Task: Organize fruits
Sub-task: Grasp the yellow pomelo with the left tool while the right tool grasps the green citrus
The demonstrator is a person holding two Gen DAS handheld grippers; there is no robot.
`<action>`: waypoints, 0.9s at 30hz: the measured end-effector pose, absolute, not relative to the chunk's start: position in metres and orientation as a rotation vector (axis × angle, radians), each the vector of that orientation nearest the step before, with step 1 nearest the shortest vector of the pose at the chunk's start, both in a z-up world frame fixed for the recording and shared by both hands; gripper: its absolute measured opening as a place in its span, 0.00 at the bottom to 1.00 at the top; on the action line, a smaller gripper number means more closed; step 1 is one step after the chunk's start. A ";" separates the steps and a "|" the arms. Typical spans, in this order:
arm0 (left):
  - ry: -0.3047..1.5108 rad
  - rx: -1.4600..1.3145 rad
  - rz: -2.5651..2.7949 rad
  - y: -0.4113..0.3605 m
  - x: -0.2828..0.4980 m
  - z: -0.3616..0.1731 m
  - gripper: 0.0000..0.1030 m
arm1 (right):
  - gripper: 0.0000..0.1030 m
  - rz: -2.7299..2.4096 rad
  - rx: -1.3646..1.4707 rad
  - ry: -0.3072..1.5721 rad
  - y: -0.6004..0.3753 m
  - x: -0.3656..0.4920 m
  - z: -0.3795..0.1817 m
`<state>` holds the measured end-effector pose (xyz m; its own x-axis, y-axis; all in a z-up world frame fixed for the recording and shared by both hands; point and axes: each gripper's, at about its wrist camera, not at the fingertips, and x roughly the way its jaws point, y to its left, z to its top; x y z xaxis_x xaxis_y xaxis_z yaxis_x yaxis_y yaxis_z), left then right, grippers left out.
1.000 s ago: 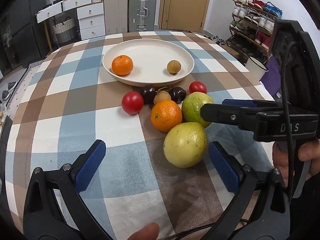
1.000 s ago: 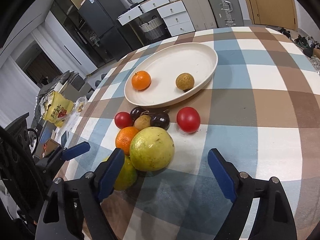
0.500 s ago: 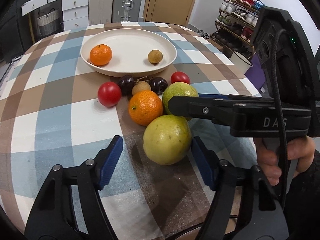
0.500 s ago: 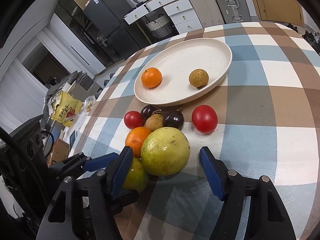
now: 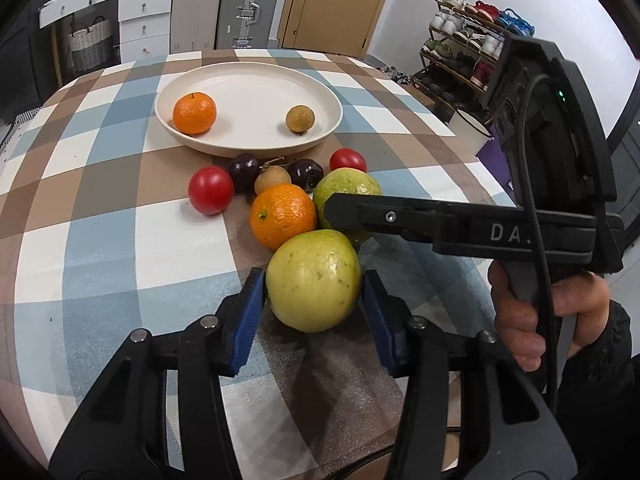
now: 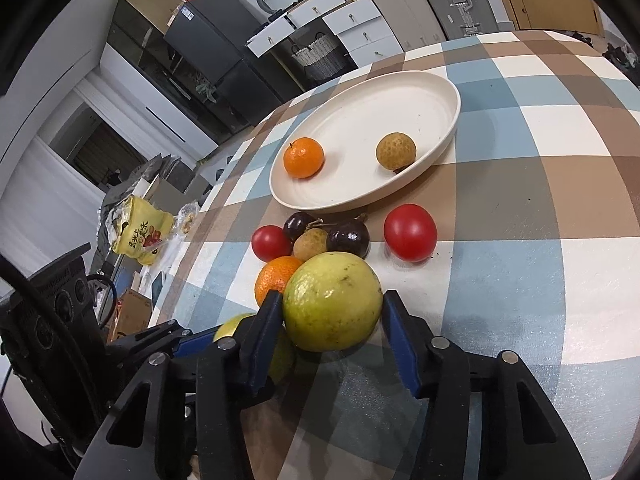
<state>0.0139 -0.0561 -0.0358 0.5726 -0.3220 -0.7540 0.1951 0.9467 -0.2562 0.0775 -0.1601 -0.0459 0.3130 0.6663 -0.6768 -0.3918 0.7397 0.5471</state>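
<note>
- Bench point(image 5: 100, 240): round top under a blue, brown and white checked cloth; carries everything below.
- Landmark: wide cream ceramic plate point(image 5: 320, 92) at the far side of the bench. It holds one small orange mandarin point(image 5: 194, 113) and one tan longan point(image 5: 300, 119), well apart.
- Left gripper point(image 5: 313, 300): narrowed around the near yellow-green guava point(image 5: 313, 280), blue pads at both flanks; firm contact cannot be told. This fruit lies farthest from the plate.
- Right gripper point(image 6: 332, 314): likewise narrowed around the second yellow-green guava point(image 6: 333, 301), one fruit nearer the plate; pads look to be touching.
- Loose cluster between guavas and plate: larger orange point(image 5: 283, 216), two red tomatoes point(image 5: 211, 195), two dark plums point(image 5: 243, 167), another longan point(image 5: 272, 180).
- Risk (judgement): the orange touches both guavas; lifting could roll it into the cluster. Round, smooth skin may slip if the pads sit below the middle. The two grippers are close and could collide.
- Views: the left wrist shows the right gripper's finger across the second guava; the right wrist alone shows the yellow snack bag point(image 6: 140, 232) beyond the bench edge.
</note>
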 end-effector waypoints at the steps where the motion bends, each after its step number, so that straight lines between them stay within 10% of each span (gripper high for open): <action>1: 0.909 -0.152 -0.300 -0.054 0.013 -0.035 0.45 | 0.50 0.710 0.309 1.030 -0.161 0.077 -0.046; 27: 0.779 -0.185 -0.195 -0.020 0.023 0.010 0.45 | 0.49 0.691 0.282 0.911 -0.181 0.071 -0.003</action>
<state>0.0226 -0.0205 0.0097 0.6956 -0.2419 -0.6765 0.1062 0.9659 -0.2362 0.0710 -0.1813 -0.0034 0.4186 0.6565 -0.6275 -0.4277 0.7521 0.5015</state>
